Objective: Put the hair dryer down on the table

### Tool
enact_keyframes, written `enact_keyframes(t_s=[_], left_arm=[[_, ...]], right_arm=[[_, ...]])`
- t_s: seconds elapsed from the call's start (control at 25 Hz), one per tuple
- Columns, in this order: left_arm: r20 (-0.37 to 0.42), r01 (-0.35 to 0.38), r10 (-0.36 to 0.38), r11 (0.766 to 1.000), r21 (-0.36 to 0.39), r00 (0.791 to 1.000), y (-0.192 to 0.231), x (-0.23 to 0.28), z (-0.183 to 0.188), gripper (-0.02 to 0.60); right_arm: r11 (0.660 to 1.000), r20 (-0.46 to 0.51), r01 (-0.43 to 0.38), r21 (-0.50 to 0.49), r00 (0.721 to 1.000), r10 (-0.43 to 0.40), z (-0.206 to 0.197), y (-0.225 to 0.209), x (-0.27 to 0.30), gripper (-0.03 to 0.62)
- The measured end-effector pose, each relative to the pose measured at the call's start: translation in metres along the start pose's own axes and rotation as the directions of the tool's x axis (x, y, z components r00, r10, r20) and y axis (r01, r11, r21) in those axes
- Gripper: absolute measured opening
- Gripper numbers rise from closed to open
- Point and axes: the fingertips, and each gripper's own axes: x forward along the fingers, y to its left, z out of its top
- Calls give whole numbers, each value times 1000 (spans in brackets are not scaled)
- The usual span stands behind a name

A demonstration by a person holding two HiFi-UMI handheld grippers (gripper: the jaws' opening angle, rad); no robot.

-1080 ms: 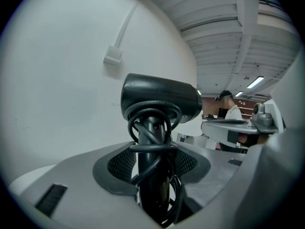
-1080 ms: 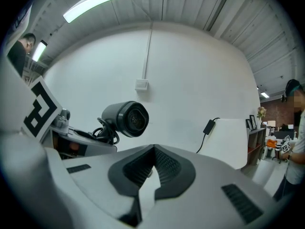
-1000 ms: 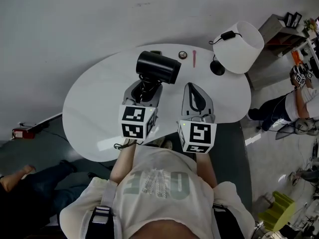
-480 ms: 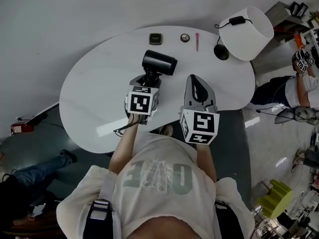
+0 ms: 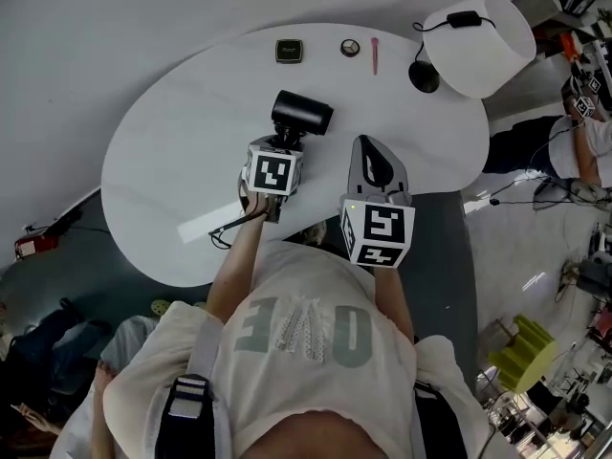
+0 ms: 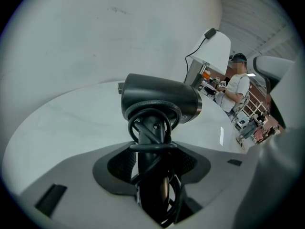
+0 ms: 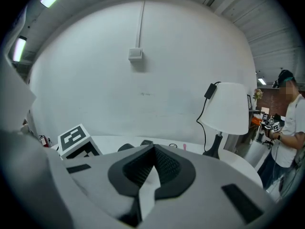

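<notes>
A black hair dryer (image 5: 302, 113) stands handle-down over the middle of the white oval table (image 5: 163, 170). My left gripper (image 5: 284, 143) is shut on its handle. In the left gripper view the dryer (image 6: 159, 101) fills the middle, its black cord (image 6: 150, 128) looped round the handle between the pads of the left gripper (image 6: 155, 166). Whether the dryer touches the table I cannot tell. To its right my right gripper (image 5: 367, 147) hangs over the table's near edge, jaws shut with nothing in them; in its own view the right gripper (image 7: 153, 151) has its tips together.
A white-shaded lamp (image 5: 478, 38) with a black base stands at the table's far right. A small black square thing (image 5: 287, 51), a round piece (image 5: 351, 48) and a pink stick (image 5: 374, 55) lie along the far edge. A person (image 5: 574, 137) stands off to the right.
My left gripper has carried the hair dryer forward and down, away from the head camera, so both look smaller. The right gripper has stayed about where it was.
</notes>
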Motion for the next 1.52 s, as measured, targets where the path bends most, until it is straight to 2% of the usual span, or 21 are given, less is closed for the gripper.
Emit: enact_keyframes(t_s=[0.32,0.52,0.84,1.32,1.4,1.52], left_arm=[[-71,-7,9,999,32,997,1,27,-19,222],[-93,-11,13,1000,27,996,3,35,-24,222],[-121,-51,65,992,115,991,1,38,-28,224],[-130,-90,107,987,133,986,1,40,-28,224],[-131,-100,118,985,140,984,3,40,-27,242],[-132,-95,109,990,106,985,4,41,-26,249]], right_arm=[[1000,-42,0,-6,999,-1,-11,2,6,3],[1000,-46,-4,-7,999,4,-12,3,8,3],[1000,-50,-29,-8,998,29,-16,15,8,3],[999,-33,-51,2,998,51,-13,21,2,3],[999,-29,-52,2,998,52,-13,21,1,3],[999,-24,-54,4,998,54,-12,20,0,3]])
